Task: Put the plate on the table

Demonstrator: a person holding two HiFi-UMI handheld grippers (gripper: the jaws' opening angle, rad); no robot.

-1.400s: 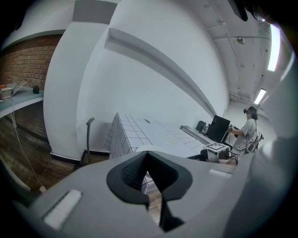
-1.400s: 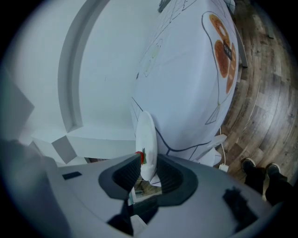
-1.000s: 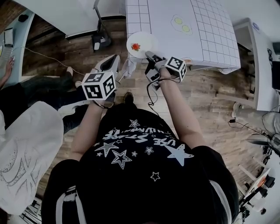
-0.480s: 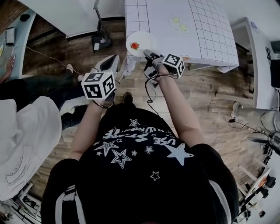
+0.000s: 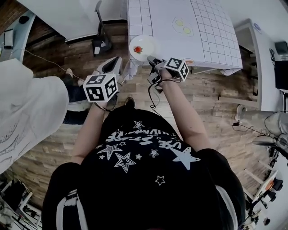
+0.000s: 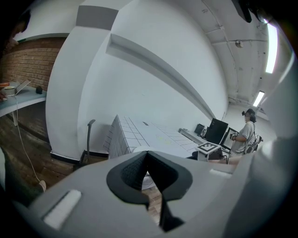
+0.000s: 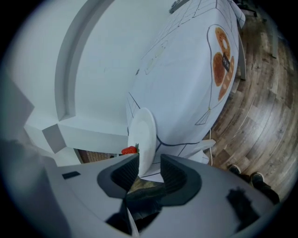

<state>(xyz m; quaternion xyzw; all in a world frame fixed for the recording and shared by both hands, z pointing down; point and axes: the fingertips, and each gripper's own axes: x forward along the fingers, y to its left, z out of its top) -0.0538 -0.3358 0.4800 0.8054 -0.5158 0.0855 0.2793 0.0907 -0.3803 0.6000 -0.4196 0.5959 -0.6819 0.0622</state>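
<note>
A white plate [image 5: 143,45] carrying a strawberry [image 5: 138,49] rests on the near left corner of the white gridded table [image 5: 166,13]. My right gripper [image 5: 152,59] reaches to the plate's near rim. In the right gripper view the plate [image 7: 144,135] stands between the jaws, which are opening: its rim lies by the left pad, with a gap to the right pad. The strawberry [image 7: 129,150] shows beside it. My left gripper [image 5: 118,60] hovers over the floor left of the table corner, and its tips [image 6: 147,155] meet with nothing in them.
A person in a white top [image 5: 27,112] stands close on the left. A dark stand [image 5: 101,40] sits on the wood floor by the table's left side. Printed food pictures [image 5: 182,26] mark the tabletop. Another person [image 6: 244,137] and a monitor [image 6: 216,130] are across the room.
My right gripper and the plate have edged a little further over the table corner. The person in white has moved up along the left side. My left gripper has barely moved.
</note>
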